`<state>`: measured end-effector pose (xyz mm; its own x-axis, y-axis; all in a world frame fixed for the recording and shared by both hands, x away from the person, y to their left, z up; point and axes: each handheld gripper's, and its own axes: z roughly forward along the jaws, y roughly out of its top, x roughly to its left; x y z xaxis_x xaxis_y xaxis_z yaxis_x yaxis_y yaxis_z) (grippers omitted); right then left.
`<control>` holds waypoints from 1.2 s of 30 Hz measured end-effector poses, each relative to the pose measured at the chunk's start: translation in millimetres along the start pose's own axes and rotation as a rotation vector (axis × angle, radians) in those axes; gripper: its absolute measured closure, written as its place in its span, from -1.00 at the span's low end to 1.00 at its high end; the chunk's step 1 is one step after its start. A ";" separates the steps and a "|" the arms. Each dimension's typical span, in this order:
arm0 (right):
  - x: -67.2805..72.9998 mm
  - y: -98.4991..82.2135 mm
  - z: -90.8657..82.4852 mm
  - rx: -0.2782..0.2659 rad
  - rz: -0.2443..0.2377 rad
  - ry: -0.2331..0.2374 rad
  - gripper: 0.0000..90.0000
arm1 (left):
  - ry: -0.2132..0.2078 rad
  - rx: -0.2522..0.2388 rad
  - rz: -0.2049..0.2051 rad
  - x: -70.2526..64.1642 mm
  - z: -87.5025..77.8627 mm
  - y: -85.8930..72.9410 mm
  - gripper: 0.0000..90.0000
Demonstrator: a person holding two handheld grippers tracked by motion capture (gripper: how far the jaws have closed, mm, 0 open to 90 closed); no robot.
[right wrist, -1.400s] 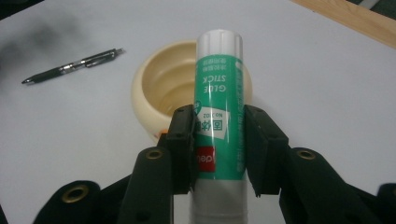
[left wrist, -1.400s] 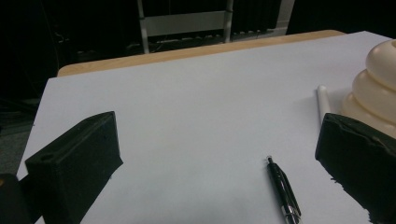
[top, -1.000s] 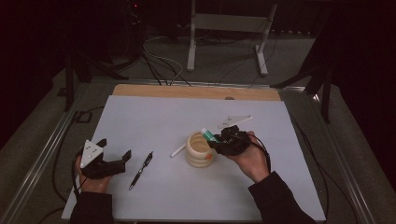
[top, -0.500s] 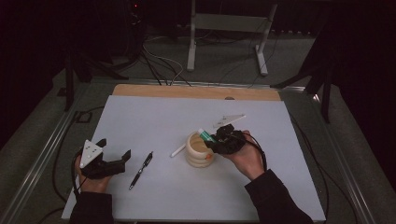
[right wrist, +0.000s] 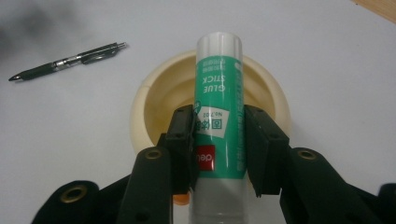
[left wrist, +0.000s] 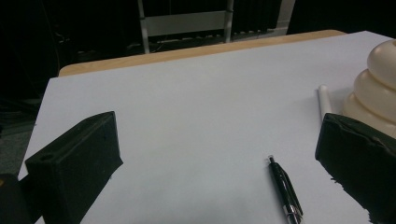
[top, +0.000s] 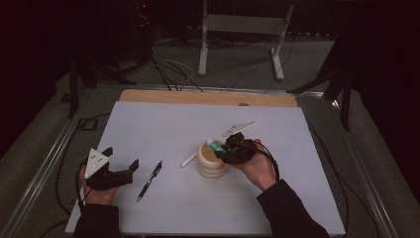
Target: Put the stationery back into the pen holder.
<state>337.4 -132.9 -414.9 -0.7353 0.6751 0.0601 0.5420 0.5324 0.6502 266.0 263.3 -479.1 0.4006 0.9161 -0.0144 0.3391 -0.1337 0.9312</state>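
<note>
Black jaws of the right hand-held gripper (right wrist: pixel 219 140) clamp a green glue stick (right wrist: pixel 219 107), its base cut off at bottom centre, over the cream holder (right wrist: pixel 154 93). Lower left, the left hand-held gripper (top: pixel 121 166) gapes empty on the white table (top: pixel 163 119); beyond, a dark room.

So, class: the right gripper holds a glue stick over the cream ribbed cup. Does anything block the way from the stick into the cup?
Nothing visible does. The right gripper clamps the glue stick directly above the cup, whose open mouth looks unobstructed.
</note>
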 end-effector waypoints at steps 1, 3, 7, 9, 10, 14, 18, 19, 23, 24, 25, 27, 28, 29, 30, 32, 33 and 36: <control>-0.1 0.0 0.1 0.000 0.000 0.000 0.45 | -0.001 0.000 0.000 0.0 0.0 0.0 -0.99; -0.2 0.0 0.5 0.000 0.000 0.000 0.45 | 0.000 0.000 0.001 -0.2 0.0 0.1 -0.99; 0.3 0.1 1.8 0.002 -0.001 0.002 0.44 | 0.000 0.002 0.001 -0.6 -0.1 0.2 -0.99; 0.6 0.0 2.9 0.002 -0.001 0.002 0.44 | 0.001 0.001 0.001 -0.4 0.0 0.2 -0.99; 0.6 0.0 3.1 0.001 -0.003 0.000 0.44 | 0.000 0.001 0.001 -0.3 0.1 0.1 -0.99; 1.1 0.0 4.2 0.002 -0.001 0.000 0.43 | 0.000 0.000 0.000 -0.1 0.1 0.1 -0.99; 1.9 0.0 5.4 0.001 -0.003 0.001 0.43 | 0.001 0.000 0.001 0.0 0.0 0.1 -0.99; 2.1 0.2 5.6 0.000 -0.004 0.000 0.43 | 0.000 0.000 0.001 0.0 0.0 0.1 -0.99; 3.0 0.6 6.8 -0.003 -0.005 0.001 0.42 | 0.001 0.000 0.001 0.0 0.0 0.0 -0.99; 3.2 0.7 7.0 -0.005 -0.006 0.002 0.42 | 0.000 0.000 0.001 -0.1 0.1 0.0 -0.99; 3.4 0.7 7.3 -0.006 -0.006 0.002 0.41 | 0.000 0.000 0.001 0.0 0.1 0.0 -0.99; 3.8 0.8 8.0 -0.009 -0.007 0.003 0.40 | 0.001 0.000 0.001 0.0 0.0 0.0 -0.99; 4.0 1.0 8.1 -0.013 -0.008 0.001 0.37 | 0.001 0.000 0.001 0.0 0.0 0.0 -0.99; 4.1 1.2 7.9 -0.019 -0.008 0.000 0.34 | 0.001 0.000 0.001 0.1 -0.1 0.0 -0.99; 4.1 1.5 7.5 -0.027 -0.008 0.000 0.31 | 0.001 0.000 0.001 0.1 0.0 0.0 -0.99; 3.6 1.6 6.6 -0.042 -0.004 -0.005 0.24 | 0.000 0.000 0.001 0.1 -0.1 0.0 -0.99; 3.3 1.5 5.8 -0.050 -0.002 -0.006 0.20 | 0.001 0.000 0.001 0.0 0.0 0.0 -0.99; 2.1 1.2 3.0 -0.074 0.003 -0.005 0.07 | 0.000 0.000 0.000 0.0 0.0 -0.1 -0.99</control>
<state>337.7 -129.3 -416.2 -0.7313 0.6796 0.0586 0.5129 0.4912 0.7040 266.0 263.4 -479.2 0.4002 0.9163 -0.0144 0.3394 -0.1336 0.9311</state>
